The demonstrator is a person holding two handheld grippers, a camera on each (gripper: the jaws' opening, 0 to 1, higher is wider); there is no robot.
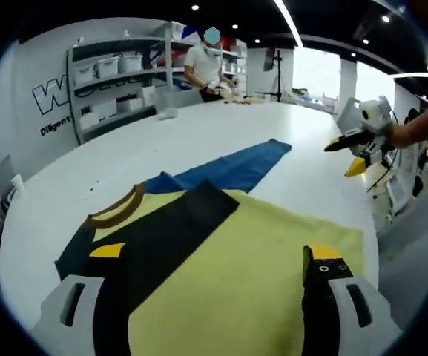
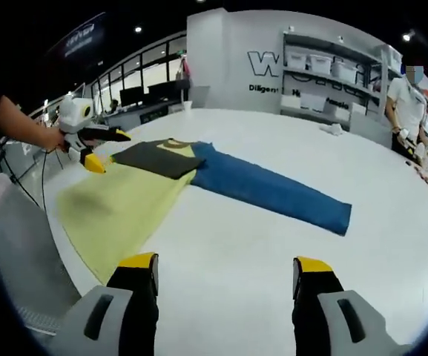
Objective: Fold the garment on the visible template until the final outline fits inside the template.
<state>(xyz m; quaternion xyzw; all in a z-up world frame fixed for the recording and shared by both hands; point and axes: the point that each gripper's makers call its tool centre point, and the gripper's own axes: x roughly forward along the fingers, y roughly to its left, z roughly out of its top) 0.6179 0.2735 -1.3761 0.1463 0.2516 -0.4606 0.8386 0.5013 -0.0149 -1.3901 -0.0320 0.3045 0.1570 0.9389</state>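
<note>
The yellow shirt lies flat on the white table, with a dark sleeve already laid over its body and a brown collar near the table edge. A blue panel, possibly the template, lies partly under the shirt and sticks out far to one side.

The left gripper hovers low over the shirt with jaws spread, holding nothing. The right gripper is also spread and empty, over bare table, well apart from the shirt.

I think the main risk is the outline. The shirt looks wider than the blue panel, so a careless fold may leave yellow cloth outside it. If one gripper pinches only the top layer, the sleeve could slide and open again. The near hem lies close to the table edge; pulling that way could drag the shirt off the panel or over the edge. The right gripper must travel far, so the two may lift unevenly and make wrinkles.
</note>
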